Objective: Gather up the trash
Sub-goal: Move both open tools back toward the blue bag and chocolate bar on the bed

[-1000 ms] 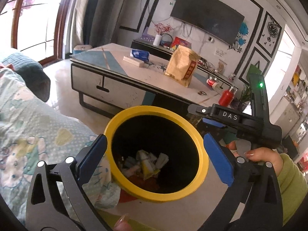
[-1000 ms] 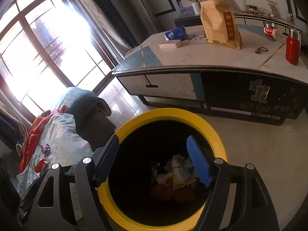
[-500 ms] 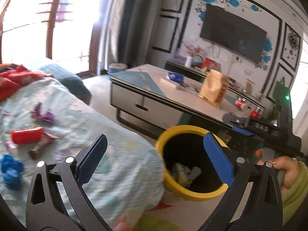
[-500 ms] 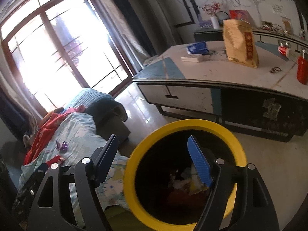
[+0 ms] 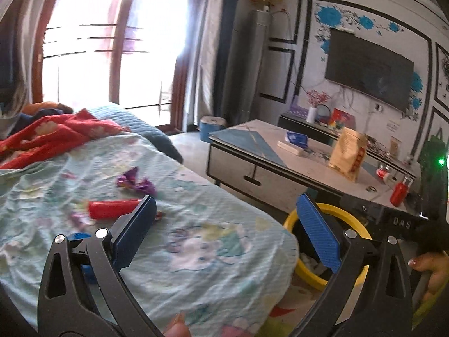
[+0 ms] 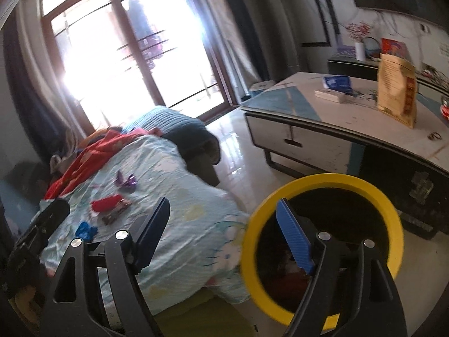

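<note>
Living room, bed by table | wrappers scattered at 10 o'clock, awaiting pickup | bin placed bedside for drops | left gripper, right gripper held wide apart, nothing gripped.

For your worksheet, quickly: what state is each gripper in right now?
Left gripper: open, holding nothing.
Right gripper: open, holding nothing.

Open bedspread lies between wrappers and bin.
</note>
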{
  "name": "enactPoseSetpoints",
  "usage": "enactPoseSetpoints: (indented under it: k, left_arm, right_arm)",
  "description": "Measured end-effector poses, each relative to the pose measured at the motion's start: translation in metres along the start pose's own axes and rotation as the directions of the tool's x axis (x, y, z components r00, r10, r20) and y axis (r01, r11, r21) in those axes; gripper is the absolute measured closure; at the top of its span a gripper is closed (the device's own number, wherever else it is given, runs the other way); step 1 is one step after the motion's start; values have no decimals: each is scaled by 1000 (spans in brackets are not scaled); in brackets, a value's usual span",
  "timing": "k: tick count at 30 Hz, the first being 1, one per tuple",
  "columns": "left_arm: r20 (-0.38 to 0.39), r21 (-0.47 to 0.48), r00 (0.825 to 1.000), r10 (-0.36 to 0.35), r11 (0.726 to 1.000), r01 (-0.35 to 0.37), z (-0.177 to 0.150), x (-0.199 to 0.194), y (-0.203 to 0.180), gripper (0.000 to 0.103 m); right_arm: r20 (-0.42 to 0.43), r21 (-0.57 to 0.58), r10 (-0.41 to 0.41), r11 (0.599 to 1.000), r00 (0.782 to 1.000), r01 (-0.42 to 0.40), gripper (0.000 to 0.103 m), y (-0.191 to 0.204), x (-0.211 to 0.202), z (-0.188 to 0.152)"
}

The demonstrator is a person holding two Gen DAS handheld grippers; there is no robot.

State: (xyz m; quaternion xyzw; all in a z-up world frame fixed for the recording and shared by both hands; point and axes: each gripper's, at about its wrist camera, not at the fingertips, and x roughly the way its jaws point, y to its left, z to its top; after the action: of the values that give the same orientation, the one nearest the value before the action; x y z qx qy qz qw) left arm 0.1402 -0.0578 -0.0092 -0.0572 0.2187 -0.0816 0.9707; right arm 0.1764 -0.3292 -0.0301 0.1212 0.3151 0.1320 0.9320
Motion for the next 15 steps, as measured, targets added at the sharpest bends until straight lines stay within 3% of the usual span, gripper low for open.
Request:
enactPoseSetpoints:
  k: [15]
  left_arm:
    - [47, -131, 992, 118, 985, -111, -2, -39, 77, 11]
  right_arm:
    - [-72, -158, 94, 982, 993, -104, 25, 96, 20, -8]
